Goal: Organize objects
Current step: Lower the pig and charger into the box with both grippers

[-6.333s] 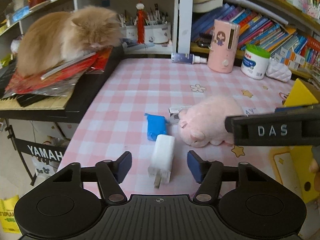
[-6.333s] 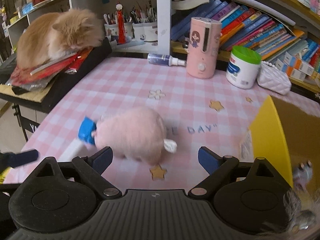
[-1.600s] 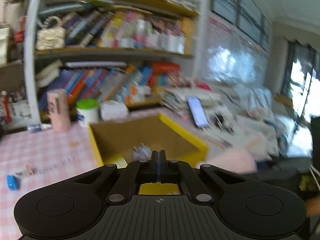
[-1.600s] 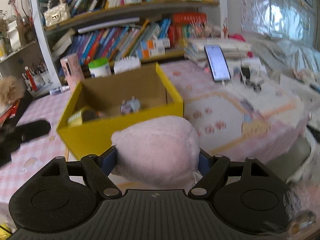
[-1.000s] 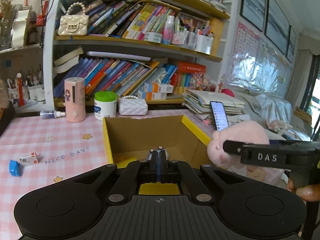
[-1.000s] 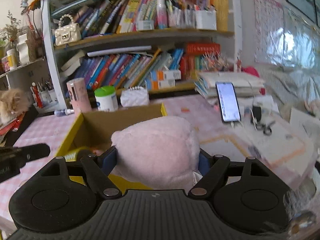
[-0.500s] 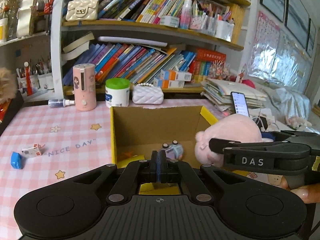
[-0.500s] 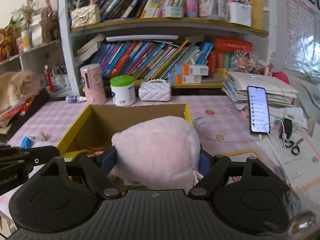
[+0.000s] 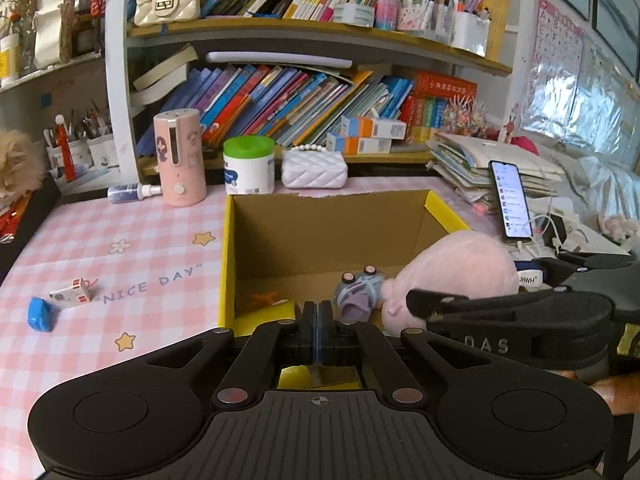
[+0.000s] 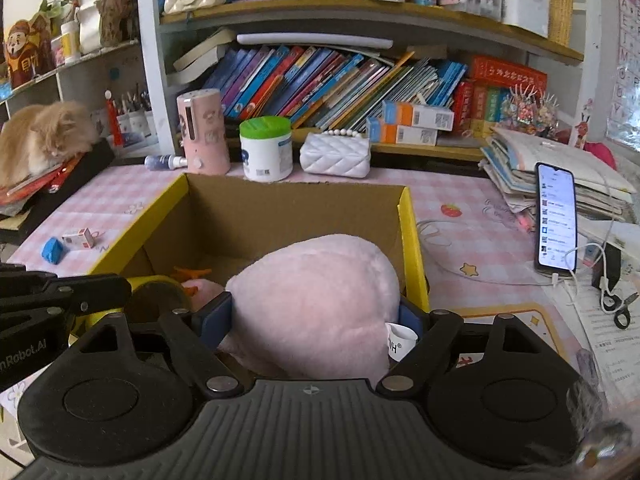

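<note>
Plush pig [image 10: 316, 300] in right gripper [image 10: 316, 320]

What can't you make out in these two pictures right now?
- Pig's face: right wrist view shows only its back.
- Box floor: near part hidden by the left gripper body in the left view, by the pig and right gripper in the right view.
- Phone screen text: too small in both views.
- Small carton label: too small.
- Cat: cut by the left view's edge.
</note>
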The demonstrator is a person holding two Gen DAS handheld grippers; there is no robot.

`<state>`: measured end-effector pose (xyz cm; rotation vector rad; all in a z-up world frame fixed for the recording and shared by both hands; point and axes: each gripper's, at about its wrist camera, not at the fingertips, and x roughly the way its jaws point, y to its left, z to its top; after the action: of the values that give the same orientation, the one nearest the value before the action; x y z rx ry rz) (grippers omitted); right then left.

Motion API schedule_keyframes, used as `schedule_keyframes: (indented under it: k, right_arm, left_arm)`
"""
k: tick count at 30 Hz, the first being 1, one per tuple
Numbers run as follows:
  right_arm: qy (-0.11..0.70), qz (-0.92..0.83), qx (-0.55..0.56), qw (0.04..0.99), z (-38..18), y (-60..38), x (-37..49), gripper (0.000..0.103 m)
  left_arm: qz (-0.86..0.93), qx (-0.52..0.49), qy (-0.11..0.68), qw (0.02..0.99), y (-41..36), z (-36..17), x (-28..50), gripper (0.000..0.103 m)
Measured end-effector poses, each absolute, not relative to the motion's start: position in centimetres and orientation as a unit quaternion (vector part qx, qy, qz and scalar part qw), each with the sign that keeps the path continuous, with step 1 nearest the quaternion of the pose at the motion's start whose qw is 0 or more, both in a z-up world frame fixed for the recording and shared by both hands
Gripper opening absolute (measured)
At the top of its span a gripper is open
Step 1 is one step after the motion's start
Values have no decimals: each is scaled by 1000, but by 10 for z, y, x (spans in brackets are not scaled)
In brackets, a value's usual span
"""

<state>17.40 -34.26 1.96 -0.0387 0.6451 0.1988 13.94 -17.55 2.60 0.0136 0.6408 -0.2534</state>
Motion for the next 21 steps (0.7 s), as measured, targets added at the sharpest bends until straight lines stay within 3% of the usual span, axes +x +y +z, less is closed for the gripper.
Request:
schedule_keyframes:
  k: [11,21]
  right_arm:
    - [346,111,-41,931,4,-338,182,84]
    - [317,98,-54,942,14,-340,174,85]
  left_arm:
    - [-113,-2,346,931,-176,15,148,1]
    - [-111,6,357,928,-183,19,148,21]
